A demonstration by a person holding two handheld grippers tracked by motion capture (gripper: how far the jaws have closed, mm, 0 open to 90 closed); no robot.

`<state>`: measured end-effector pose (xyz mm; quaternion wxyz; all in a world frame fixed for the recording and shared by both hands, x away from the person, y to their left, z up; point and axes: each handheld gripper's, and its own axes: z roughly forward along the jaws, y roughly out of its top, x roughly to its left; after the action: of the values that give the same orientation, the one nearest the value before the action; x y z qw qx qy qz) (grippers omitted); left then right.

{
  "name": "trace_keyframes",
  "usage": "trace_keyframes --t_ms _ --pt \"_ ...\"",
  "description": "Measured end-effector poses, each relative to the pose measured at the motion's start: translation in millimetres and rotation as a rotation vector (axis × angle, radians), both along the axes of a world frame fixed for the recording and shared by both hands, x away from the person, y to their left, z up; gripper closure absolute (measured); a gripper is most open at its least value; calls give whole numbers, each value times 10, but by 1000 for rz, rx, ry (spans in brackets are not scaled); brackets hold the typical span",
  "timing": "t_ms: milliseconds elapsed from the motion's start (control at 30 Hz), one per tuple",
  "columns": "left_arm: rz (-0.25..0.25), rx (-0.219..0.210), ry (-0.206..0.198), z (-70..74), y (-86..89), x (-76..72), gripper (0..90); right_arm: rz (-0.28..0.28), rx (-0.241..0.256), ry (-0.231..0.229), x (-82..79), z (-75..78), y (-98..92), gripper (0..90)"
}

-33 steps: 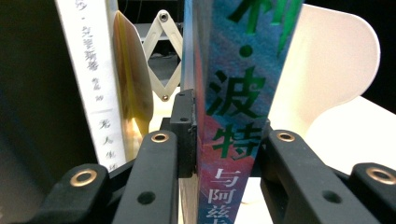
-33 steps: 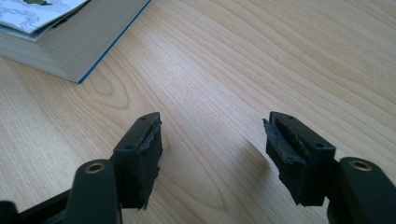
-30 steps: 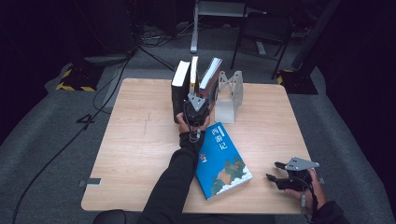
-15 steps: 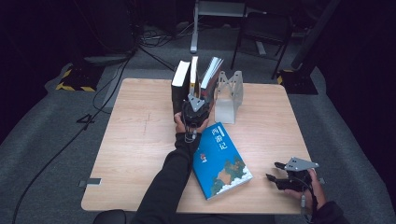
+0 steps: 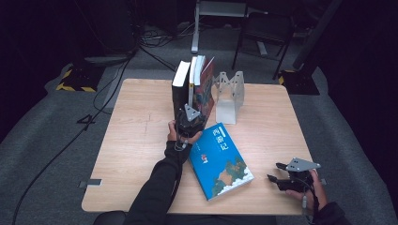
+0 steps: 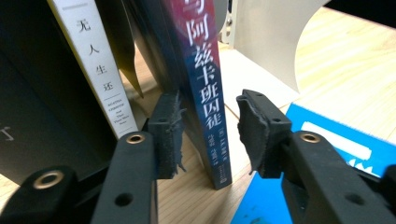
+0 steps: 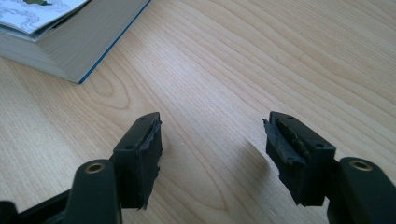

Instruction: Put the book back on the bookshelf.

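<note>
The left gripper (image 6: 205, 135) stands open astride the spine of the red-blue book (image 6: 203, 93); its left pad touches the cover, the right pad is just clear. Left of it stand the white book (image 6: 95, 65) and black book (image 6: 32, 107); beyond, the bookend (image 6: 271, 32). The right gripper (image 7: 212, 149) gapes empty over the table (image 7: 280, 56), with the blue book (image 7: 60, 32) ahead-left.

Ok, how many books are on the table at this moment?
4. Three stand upright by the bookend: a black book, a white-spined book, and a blue-spined book between the open left gripper jaws. A blue book lies flat. Others may be hidden behind.
</note>
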<state>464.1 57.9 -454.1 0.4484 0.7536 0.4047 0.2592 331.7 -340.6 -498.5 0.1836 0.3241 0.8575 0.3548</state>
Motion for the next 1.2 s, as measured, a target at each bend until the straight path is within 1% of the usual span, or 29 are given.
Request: trace_keyframes --t_ms 33,67,100,200,233,267,333,400,433,467,500,533,567,633,667,700,733,767,800,833,867,900,967,1000,1033,1067,1133,1200 --pt "-4 5 3 -12 6 10 657 0 0 0 0 0 0 360" --pt "-16 -2 0 -26 10 22 679 0 0 0 0 0 0 360" --pt "-25 -1 -5 -29 8 28 681 -1 0 0 0 0 1 361" --pt "-39 18 -22 -24 -39 37 688 0 1 -1 0 -1 0 361" --pt "-34 28 -29 -21 -66 37 692 1 2 0 1 -2 -2 361" --pt "-31 31 -38 -22 -100 42 695 1 3 1 2 -2 -3 361" --pt "-30 28 -37 -21 -123 48 704 0 3 1 0 -2 -2 361" --pt "-18 32 -42 -20 -177 62 759 1 0 -3 -3 -1 0 362" --pt "-10 30 -43 -21 -191 60 756 1 1 -3 -3 -1 -2 362" --pt "-4 21 -39 -26 -198 59 726 1 0 -2 -4 0 -4 361" --pt "-5 3 -30 -33 -201 59 654 1 1 -1 -4 -1 -6 361" --pt "7 -3 -29 -35 -199 52 565 1 4 0 -3 -3 -9 361" --pt "23 -13 -33 -40 -197 43 548 2 6 0 1 -5 -12 361" --pt "26 -33 -21 -49 -176 48 496 1 3 1 -1 -3 -11 361" --pt "31 -21 -14 -54 -171 56 474 1 2 1 -3 -2 -9 361" --pt "36 -18 -16 -55 -168 63 473 1 2 1 -2 -1 -9 361" --pt "39 -25 -12 -56 -166 72 484 1 1 1 0 -1 -9 361" --pt "39 -25 -12 -56 -166 72 515 1 1 1 0 -1 -9 361" --pt "45 -19 -8 -53 -157 93 515 1 2 1 0 -1 -8 361" --pt "49 -22 -7 -56 -157 107 577 1 4 1 1 -2 -6 361" --pt "43 -29 -2 -56 -142 131 611 1 4 2 1 -2 -5 361" --pt "47 -35 3 -58 -145 142 613 1 3 0 1 -2 -3 361" --pt "63 -27 -4 -58 -165 164 633 1 5 1 2 -4 -4 362" --pt "74 -31 -1 -60 -169 176 633 1 5 1 2 -4 -4 362" --pt "89 -44 2 -65 -172 195 643 1 6 1 2 -4 -5 361" --pt "94 -48 3 -64 -162 218 655 0 4 1 -1 -3 -4 362" --pt "96 -55 9 -63 -156 260 661 3 2 0 -2 -2 -5 362" --pt "91 -50 6 -60 -168 289 659 1 5 1 -1 -3 -5 363"
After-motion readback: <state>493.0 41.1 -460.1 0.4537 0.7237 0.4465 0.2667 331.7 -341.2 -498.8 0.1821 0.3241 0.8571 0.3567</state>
